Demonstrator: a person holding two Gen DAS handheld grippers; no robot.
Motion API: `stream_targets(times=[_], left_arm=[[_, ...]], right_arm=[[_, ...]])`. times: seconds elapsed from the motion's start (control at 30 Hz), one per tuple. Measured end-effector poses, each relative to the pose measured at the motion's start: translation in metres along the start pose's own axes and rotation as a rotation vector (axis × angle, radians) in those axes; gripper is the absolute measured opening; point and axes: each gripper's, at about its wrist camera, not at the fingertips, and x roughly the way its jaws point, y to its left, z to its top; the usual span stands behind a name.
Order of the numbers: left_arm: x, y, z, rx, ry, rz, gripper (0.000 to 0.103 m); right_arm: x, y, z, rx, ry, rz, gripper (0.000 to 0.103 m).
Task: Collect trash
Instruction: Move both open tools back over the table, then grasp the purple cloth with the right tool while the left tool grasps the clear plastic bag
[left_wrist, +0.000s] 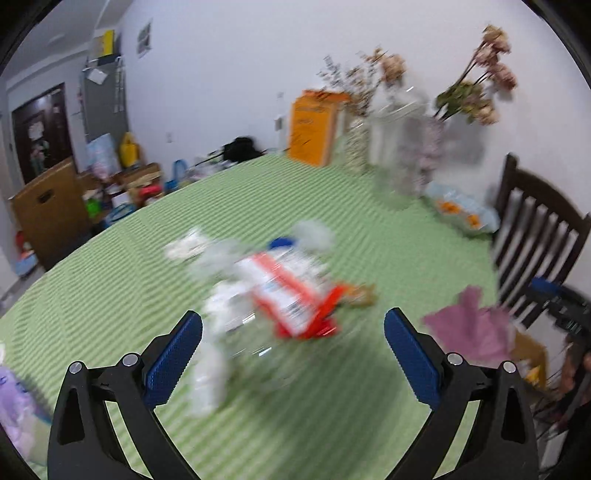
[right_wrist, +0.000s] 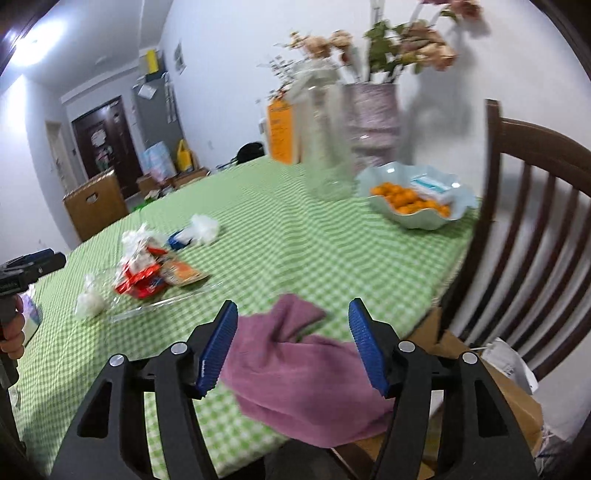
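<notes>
1. Trash pile (right_wrist: 147, 269): red wrappers and white crumpled tissues, heaped at 10 o'clock on the green checked surface (right_wrist: 295, 236), seemingly gathered for pickup.
2. Left tool (left_wrist: 293, 325): jaws spread, empty, aimed at the pile.
3. Right tool (right_wrist: 291, 325): jaws spread, empty, over a purple cloth (right_wrist: 295, 369) at the surface's 6 o'clock edge.

A pile of wrappers (right_wrist: 147, 273) lay on a clear tray (right_wrist: 162, 299) on the desk (right_wrist: 295, 236). Wads of paper (right_wrist: 203, 229) lay just behind the pile, and one (right_wrist: 90, 301) to its left. A cloth (right_wrist: 295, 362) lay at the near edge, to the right of the tray. Far back stood vases (right_wrist: 369, 122), a jar (right_wrist: 325, 147) and a box (right_wrist: 282, 129). A bowl of fruit (right_wrist: 417, 201) sat right of the jar, near a chair (right_wrist: 535, 229).
</notes>
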Motion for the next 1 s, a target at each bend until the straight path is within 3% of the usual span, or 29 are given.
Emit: stream_targets(times=[0.23, 0.4, 0.6, 0.63, 0.7, 0.77, 0.83, 0.93, 1.0], left_arm=[[0.017, 0.056, -0.04, -0.066, 0.089, 0.052, 0.095], [0.037, 0.068, -0.058, -0.078, 0.145, 0.079, 0.081], [0.058, 0.079, -0.065, -0.116, 0.173, 0.067, 0.055], [0.061, 0.081, -0.066, -0.122, 0.182, 0.061, 0.041], [0.066, 0.085, -0.067, -0.152, 0.196, 0.04, 0.025], [0.066, 0.088, -0.069, -0.166, 0.192, 0.042, 0.016], [0.062, 0.088, -0.069, -0.167, 0.185, 0.04, 0.01], [0.05, 0.092, -0.064, -0.173, 0.153, 0.052, 0.009], [0.039, 0.094, -0.058, -0.184, 0.124, 0.057, 0.008]], right_arm=[[0.026, 0.028, -0.014, -0.019, 0.066, 0.029, 0.064], [0.04, 0.037, -0.024, -0.037, 0.11, 0.011, 0.065], [0.062, 0.041, -0.039, -0.08, 0.172, -0.039, 0.066], [0.065, 0.041, -0.04, -0.086, 0.177, -0.052, 0.066], [0.074, 0.039, -0.045, -0.097, 0.197, -0.075, 0.066], [0.082, 0.036, -0.049, -0.091, 0.225, -0.084, 0.065], [0.082, 0.034, -0.05, -0.091, 0.219, -0.082, 0.053], [0.079, 0.028, -0.045, -0.071, 0.223, -0.063, 0.007], [0.07, 0.025, -0.035, -0.062, 0.207, -0.042, 0.006]])
